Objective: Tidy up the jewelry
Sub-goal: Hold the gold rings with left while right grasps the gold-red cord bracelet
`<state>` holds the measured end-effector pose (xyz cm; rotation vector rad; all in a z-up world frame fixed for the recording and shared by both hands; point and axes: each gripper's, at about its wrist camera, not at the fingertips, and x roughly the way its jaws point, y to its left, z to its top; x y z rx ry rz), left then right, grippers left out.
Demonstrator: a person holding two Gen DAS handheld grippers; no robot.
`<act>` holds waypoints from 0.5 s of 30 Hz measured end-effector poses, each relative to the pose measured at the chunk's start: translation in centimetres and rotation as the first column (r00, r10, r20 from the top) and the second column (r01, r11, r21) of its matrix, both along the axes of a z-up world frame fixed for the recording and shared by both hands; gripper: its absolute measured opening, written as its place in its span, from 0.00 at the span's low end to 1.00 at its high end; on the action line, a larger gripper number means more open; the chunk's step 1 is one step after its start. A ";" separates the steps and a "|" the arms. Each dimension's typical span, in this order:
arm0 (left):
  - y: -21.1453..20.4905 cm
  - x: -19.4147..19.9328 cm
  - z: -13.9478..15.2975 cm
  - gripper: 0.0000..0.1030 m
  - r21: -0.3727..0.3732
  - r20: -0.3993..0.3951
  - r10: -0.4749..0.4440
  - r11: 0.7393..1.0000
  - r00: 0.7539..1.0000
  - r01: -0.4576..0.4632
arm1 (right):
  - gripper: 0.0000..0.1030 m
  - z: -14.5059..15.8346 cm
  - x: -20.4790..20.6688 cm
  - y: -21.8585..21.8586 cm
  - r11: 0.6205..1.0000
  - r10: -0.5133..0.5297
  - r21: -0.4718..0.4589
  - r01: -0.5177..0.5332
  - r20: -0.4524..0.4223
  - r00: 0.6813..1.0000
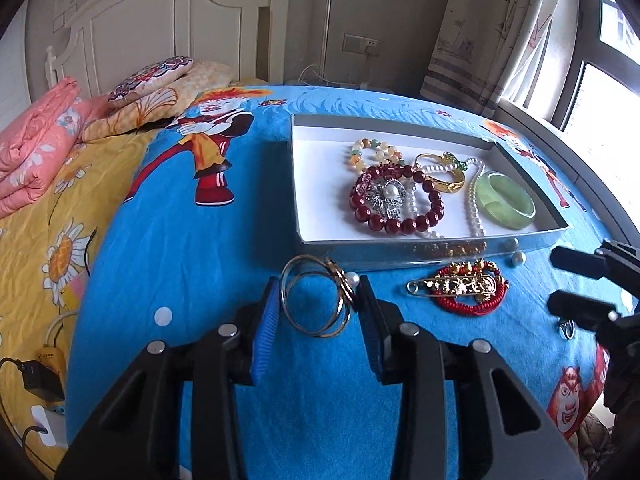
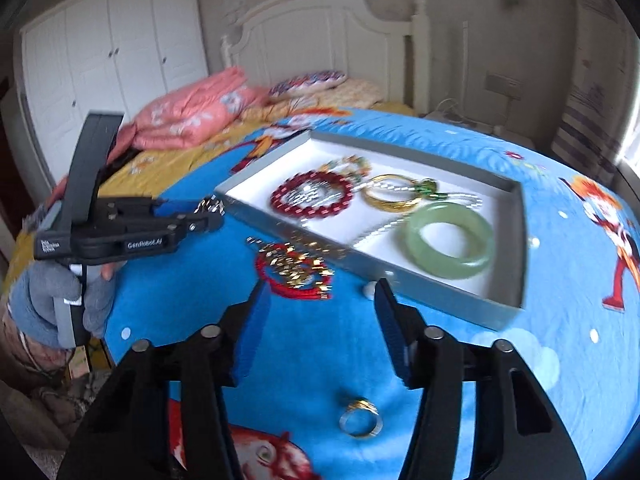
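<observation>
My left gripper (image 1: 318, 300) is shut on a pair of thin gold hoop bangles (image 1: 316, 300) with a pearl, lying on the blue blanket just before the tray (image 1: 400, 246). The shallow white tray holds a red bead bracelet (image 1: 396, 200), a green jade bangle (image 1: 506, 200), a gold bangle (image 1: 444, 172) and pearls. A red cord bracelet (image 2: 296, 272) with gold charms lies ahead of my right gripper (image 2: 320, 308), which is open and holds nothing. A gold ring (image 2: 360, 420) lies on the blanket under it. A loose pearl (image 2: 370, 289) sits by its right finger.
A person's gloved hand (image 2: 68, 292) holds the left gripper at the bed's edge. A folded pink quilt (image 1: 36, 152) and pillows (image 1: 160, 88) lie toward the headboard. Chargers and cables (image 1: 40, 376) sit at the left. A window and curtain (image 1: 500, 32) stand to the right.
</observation>
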<state>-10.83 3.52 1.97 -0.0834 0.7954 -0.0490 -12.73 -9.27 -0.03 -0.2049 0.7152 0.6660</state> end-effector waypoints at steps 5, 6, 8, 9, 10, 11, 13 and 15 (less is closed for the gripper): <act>-0.1 -0.1 0.0 0.36 0.004 0.006 -0.013 1.000 1.000 0.013 | 0.32 -0.4 0.5 3.3 0.992 0.056 -0.112 -0.053 0.020 0.998; -0.2 -0.1 0.0 0.36 0.007 0.002 -0.020 1.000 1.000 0.020 | 0.29 -0.5 0.8 3.6 0.990 0.063 -0.127 -0.060 0.019 0.998; -0.4 -0.1 -0.1 0.36 0.012 -0.005 -0.030 0.999 1.000 0.030 | 0.27 -0.8 1.5 4.5 0.984 0.082 -0.160 -0.080 0.001 0.997; -0.4 0.0 -0.2 0.36 0.013 -0.008 -0.032 0.999 0.999 0.032 | 0.27 -0.9 1.7 4.9 0.981 0.092 -0.173 -0.092 -0.010 0.996; -0.4 0.0 -0.2 0.36 0.012 -0.010 -0.035 0.999 0.999 0.035 | 0.27 -1.1 1.8 5.3 0.977 0.103 -0.188 -0.104 -0.018 0.995; -0.4 0.0 -0.2 0.36 0.010 -0.012 -0.038 0.999 0.999 0.038 | 0.27 -1.3 1.9 5.5 0.973 0.111 -0.201 -0.114 -0.024 0.993; -0.5 0.1 -0.3 0.36 0.007 -0.018 -0.044 0.999 0.999 0.044 | 0.27 -1.6 2.0 5.8 0.967 0.121 -0.221 -0.126 -0.036 0.992; -0.5 0.1 -0.4 0.37 0.008 -0.024 -0.050 0.999 0.998 0.050 | 0.27 -2.1 2.2 6.1 0.961 0.120 -0.248 -0.123 -0.030 0.992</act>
